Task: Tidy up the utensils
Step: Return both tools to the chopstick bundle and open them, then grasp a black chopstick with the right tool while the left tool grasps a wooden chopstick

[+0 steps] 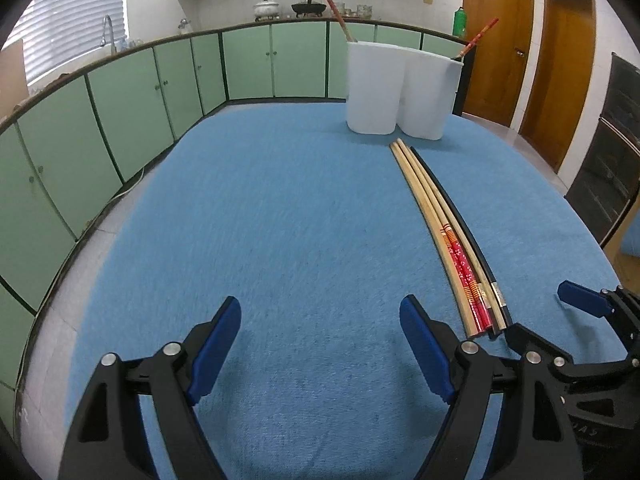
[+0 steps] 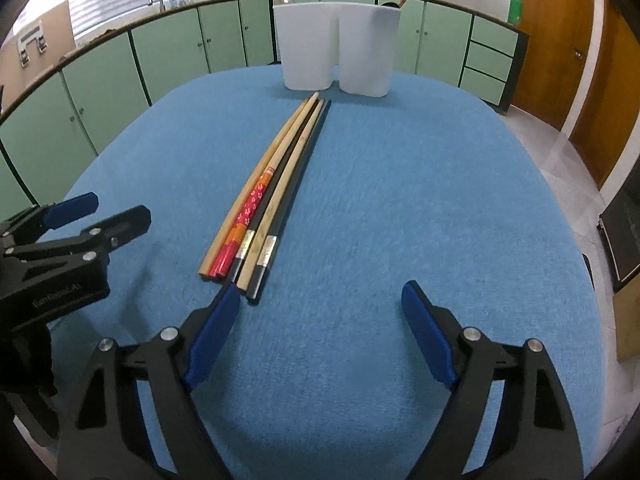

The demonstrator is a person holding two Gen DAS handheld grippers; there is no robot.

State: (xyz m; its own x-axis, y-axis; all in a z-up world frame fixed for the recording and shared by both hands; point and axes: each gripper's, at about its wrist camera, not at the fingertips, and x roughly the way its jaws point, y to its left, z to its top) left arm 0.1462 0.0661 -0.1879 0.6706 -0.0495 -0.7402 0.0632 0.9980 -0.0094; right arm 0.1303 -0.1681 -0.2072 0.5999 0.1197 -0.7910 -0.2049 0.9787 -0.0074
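We hold the left gripper and right gripper low over the blue worktop, fingers apart on both, gripping nothing. The chopsticks lie bundled at 11 o'clock of the right gripper, tips toward the white twin holder at 12, probably for sorting by kind. The holder's inside is hidden; only two red chopstick ends show

Blue-clothed table with chopsticks and white twin holder.
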